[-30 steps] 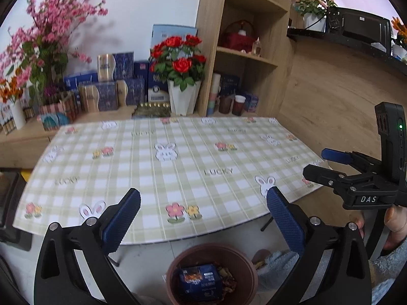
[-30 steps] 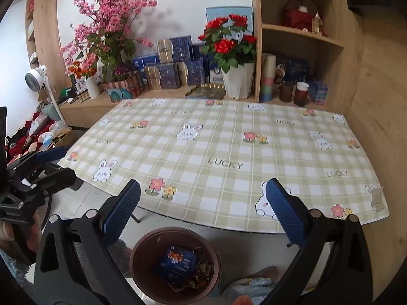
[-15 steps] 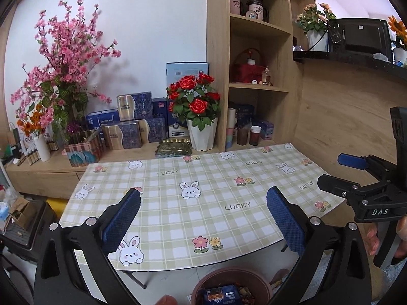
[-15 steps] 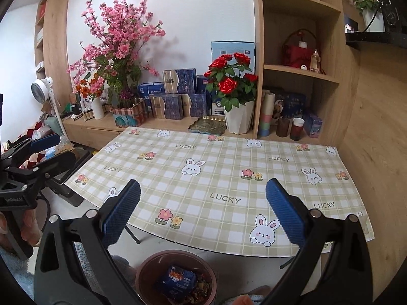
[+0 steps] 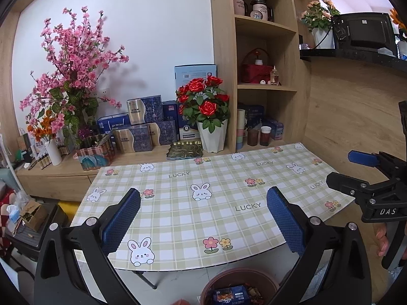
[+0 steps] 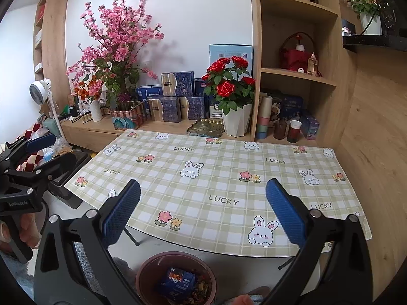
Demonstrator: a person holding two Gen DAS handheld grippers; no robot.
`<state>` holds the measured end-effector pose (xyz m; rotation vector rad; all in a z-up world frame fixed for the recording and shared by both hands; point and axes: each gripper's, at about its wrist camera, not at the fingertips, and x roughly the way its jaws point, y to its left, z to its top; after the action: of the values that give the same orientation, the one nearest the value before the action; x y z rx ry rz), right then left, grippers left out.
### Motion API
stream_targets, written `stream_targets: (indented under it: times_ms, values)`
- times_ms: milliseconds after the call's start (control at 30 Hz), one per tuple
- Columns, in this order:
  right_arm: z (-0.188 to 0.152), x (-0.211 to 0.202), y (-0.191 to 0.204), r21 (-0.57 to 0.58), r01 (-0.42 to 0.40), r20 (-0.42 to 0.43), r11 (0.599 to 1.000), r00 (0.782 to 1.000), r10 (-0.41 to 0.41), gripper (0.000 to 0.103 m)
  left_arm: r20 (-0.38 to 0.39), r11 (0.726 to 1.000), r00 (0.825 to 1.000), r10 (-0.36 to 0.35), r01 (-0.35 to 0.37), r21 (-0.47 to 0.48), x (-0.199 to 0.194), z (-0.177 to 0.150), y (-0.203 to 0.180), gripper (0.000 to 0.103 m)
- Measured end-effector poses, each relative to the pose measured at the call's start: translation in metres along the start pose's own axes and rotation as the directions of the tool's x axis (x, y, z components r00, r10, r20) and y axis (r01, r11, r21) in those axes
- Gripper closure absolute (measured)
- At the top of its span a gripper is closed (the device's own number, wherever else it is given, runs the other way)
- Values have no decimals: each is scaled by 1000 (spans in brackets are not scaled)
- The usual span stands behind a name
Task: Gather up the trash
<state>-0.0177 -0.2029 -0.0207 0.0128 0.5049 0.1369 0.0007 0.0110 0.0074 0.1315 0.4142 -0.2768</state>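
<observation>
A brown round bin (image 6: pixel 152 267) stands on the floor in front of the table, with a blue snack wrapper (image 6: pixel 175 280) and other scraps inside; it also shows in the left wrist view (image 5: pixel 254 275). My left gripper (image 5: pixel 203 218) is open and empty, held above the table's near edge. My right gripper (image 6: pixel 203 216) is open and empty, to its right. Each gripper shows in the other's view, the right one (image 5: pixel 356 170) and the left one (image 6: pixel 45 152). The checked tablecloth (image 6: pixel 216 172) bears no loose items.
A white pot of red roses (image 6: pixel 232 123), a gold tray (image 6: pixel 203 129), blue boxes (image 6: pixel 178 101) and a pink blossom vase (image 6: pixel 96 110) line the ledge behind the table. Wooden shelves (image 6: pixel 295 76) with cups stand at the right. A fan (image 6: pixel 40 92) and clutter sit at the left.
Both grippers have risen and pulled back from the bin, so the bin has slid to the bottom edge of the views. Both stay open and empty.
</observation>
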Motion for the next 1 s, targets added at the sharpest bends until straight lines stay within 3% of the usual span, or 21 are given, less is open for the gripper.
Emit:
stream_targets:
  times_ms: [1000]
  values:
    - [-4, 2, -6, 12, 5, -10, 1000, 1000, -4, 6, 5, 1000, 1000, 12, -12, 11, -3, -1, 1, 6]
